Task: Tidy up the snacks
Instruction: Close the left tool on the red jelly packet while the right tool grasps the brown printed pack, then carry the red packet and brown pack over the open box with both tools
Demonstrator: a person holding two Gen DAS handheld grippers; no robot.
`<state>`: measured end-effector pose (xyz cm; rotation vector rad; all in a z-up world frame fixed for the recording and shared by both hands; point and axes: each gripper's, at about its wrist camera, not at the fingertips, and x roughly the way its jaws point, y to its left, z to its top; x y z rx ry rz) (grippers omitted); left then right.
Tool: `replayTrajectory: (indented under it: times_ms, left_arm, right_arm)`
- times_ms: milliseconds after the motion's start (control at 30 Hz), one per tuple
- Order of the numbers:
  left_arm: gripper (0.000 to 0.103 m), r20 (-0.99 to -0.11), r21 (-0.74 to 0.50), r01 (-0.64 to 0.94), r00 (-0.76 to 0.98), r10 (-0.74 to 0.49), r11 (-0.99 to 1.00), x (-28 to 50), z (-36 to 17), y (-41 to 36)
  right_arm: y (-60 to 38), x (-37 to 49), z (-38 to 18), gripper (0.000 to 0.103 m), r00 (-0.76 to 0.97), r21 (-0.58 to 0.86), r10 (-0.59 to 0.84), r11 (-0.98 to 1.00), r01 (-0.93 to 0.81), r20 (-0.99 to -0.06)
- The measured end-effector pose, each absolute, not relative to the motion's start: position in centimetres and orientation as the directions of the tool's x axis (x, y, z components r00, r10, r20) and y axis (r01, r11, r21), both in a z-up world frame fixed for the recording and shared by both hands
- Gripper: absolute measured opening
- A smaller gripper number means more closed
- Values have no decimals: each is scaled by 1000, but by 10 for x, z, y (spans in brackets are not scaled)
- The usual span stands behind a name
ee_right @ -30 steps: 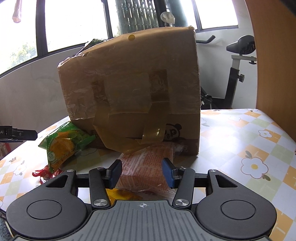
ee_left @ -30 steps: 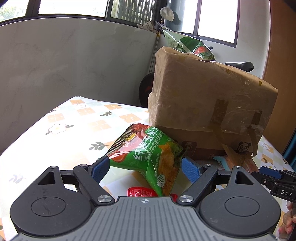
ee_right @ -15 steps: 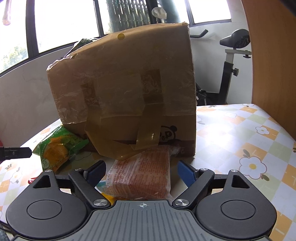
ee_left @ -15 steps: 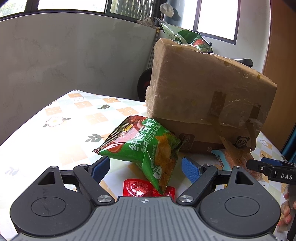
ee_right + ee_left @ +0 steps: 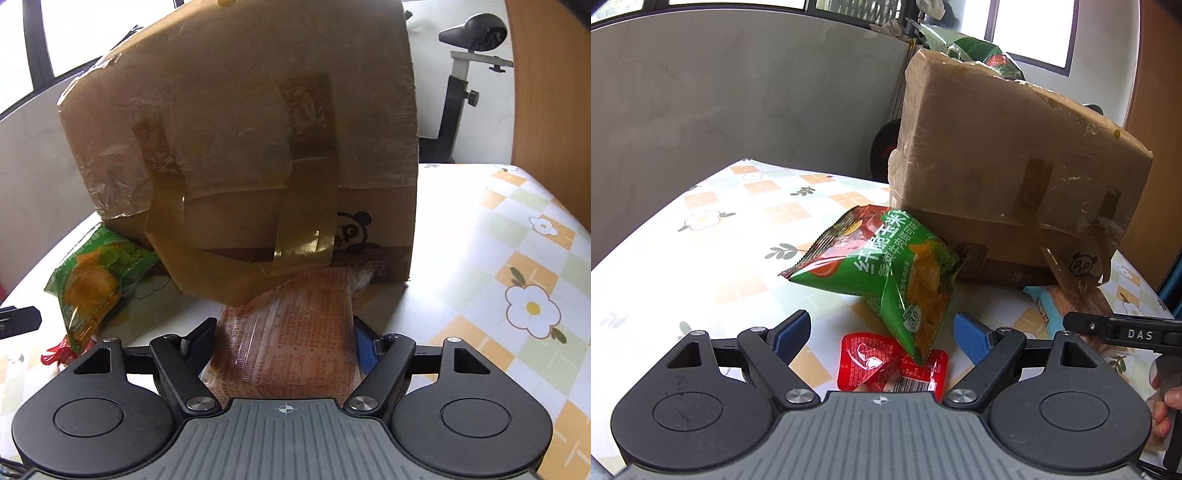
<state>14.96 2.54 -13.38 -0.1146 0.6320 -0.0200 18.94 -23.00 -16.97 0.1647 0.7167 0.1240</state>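
Right gripper point(image 5: 284, 339): jaws have just been closing in around the orange snack pack point(image 5: 291, 332), which sits between them at lower centre of the right wrist view. Both pads look to be right at the pack's sides; I read it as gripped, though the film isn't visibly dented. The pack lies flat on the tabletop point(image 5: 480, 258), far end tucked under the front edge of the paper bag point(image 5: 240, 147), so a side pinch and a pull out toward the camera is likely the only clean way to free it.

Left gripper point(image 5: 881, 334): jaws wide open, nothing pressed. The green chip bag point(image 5: 886, 269) sits centre frame, its lower corner dipping between the open pads, no contact. It leans against the paper bag's base, probably why it stands tilted rather than flat. The red sachet point(image 5: 886, 363) lies under that corner, bottom centre, partly covered.

Materials:
- Paper bag: brown kraft, boxy, wrapped in wrinkled clear film, with brown tape strips peeling loose at the front. Open top; another green packet point(image 5: 975, 48) pokes out at upper right in the left wrist view, so it looks like the bin for the snacks.
- Chip bag: glossy foil pillow, air-puffed, serrated seam. It will likely squash and slip.
- Orange pack: flat rectangular block, printed crinkly film, looks firm.
- Tabletop: smooth floral checked cloth.
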Motion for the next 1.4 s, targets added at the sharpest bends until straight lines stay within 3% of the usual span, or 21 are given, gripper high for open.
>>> replayTrajectory:
  times_ms: [267,467,800,1100,1200,1400]
  left_arm:
    - [86,-630,-82,-10,776,-44,997,150,-149,17]
    - [61,-646,-95,-68,763,-10,993,152,-154,27]
    - [59,-672,-87,-92,740,10,992,160,-166,30]
    - [58,-644,-38,-59,765,21,998,162,-170,22]
    - [46,-637,-47,-61,771,17,997,162,-171,24]
    - [40,-642,-94,-67,766,-9,993,158,-168,30]
  right_arm:
    - [-237,174,-172,70,776,189,198,977,-103,-599]
    - [-240,173,-170,69,779,205,215,972,-113,-590]
    - [-242,171,-170,69,779,210,222,970,-119,-587]
    - [-242,172,-170,69,778,210,223,970,-120,-587]
    - [-242,172,-170,69,778,211,224,970,-120,-587]
    - [-242,172,-170,69,778,210,223,970,-120,-587]
